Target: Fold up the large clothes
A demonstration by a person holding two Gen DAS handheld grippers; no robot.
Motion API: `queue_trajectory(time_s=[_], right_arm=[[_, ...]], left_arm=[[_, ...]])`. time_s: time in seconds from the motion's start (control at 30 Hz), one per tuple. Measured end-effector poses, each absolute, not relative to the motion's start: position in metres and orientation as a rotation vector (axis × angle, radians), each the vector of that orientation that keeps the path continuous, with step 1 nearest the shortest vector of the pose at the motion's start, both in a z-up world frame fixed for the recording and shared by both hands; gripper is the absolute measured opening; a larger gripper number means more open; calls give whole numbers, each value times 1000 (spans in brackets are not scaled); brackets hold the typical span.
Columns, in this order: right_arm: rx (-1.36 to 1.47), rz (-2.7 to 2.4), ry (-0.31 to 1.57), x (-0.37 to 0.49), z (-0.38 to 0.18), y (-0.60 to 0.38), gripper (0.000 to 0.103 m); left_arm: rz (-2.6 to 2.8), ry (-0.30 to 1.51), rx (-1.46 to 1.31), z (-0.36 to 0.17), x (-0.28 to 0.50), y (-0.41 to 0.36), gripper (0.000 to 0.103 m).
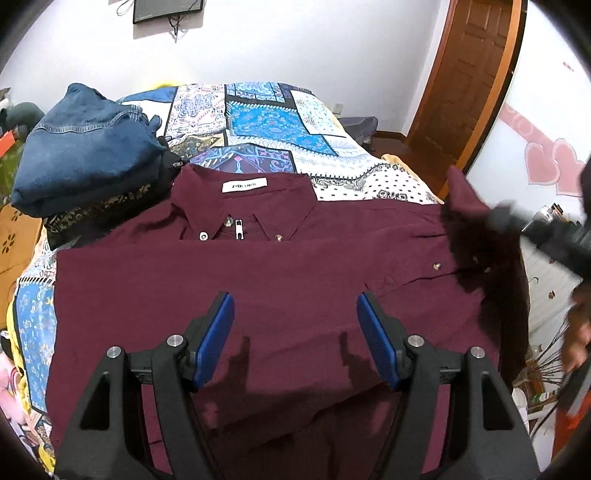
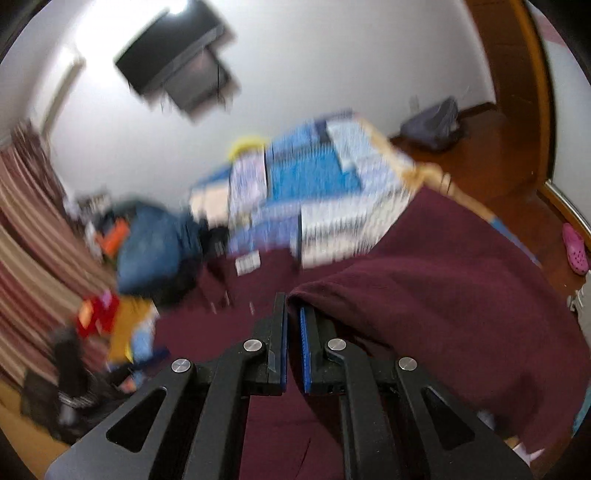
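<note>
We see the maroon shirt spread on the bed. The right gripper has its jaws clenched on a fabric fold; the left gripper hovers released. Risk, we judge — the thin pinch slipping mid-fold, dropping the sleeve.

A bed with a blue-and-white patchwork cover occupies the room centre. The rear wall is plain white and carries a dark wall-mounted screen. A brown wooden door stands right of the bed. The floor is brown wood.
</note>
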State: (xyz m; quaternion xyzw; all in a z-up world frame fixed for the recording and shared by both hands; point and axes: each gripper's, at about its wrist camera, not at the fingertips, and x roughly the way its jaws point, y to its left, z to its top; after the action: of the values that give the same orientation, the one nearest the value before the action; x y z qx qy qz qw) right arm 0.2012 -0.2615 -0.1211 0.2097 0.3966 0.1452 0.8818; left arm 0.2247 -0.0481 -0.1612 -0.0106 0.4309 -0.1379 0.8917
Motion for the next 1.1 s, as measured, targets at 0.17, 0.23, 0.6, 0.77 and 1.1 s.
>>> queue_trajectory(time_s=[0.17, 0.23, 0.6, 0.77, 1.1], right_arm=[[493, 259, 923, 198, -153, -260, 9], [526, 259, 925, 194, -150, -269, 10], [530, 119, 821, 177, -107, -299, 62], [630, -43, 782, 158, -114, -343, 67], [919, -331, 899, 111, -193, -418, 68]], left_arm=[[-285, 906, -1, -167, 221, -49, 68], [-287, 913, 0, -168, 221, -49, 68], [-308, 903, 14, -165, 224, -64, 68], [-315, 902, 32, -166, 226, -72, 68], [-331, 932, 50, -175, 229, -82, 68]])
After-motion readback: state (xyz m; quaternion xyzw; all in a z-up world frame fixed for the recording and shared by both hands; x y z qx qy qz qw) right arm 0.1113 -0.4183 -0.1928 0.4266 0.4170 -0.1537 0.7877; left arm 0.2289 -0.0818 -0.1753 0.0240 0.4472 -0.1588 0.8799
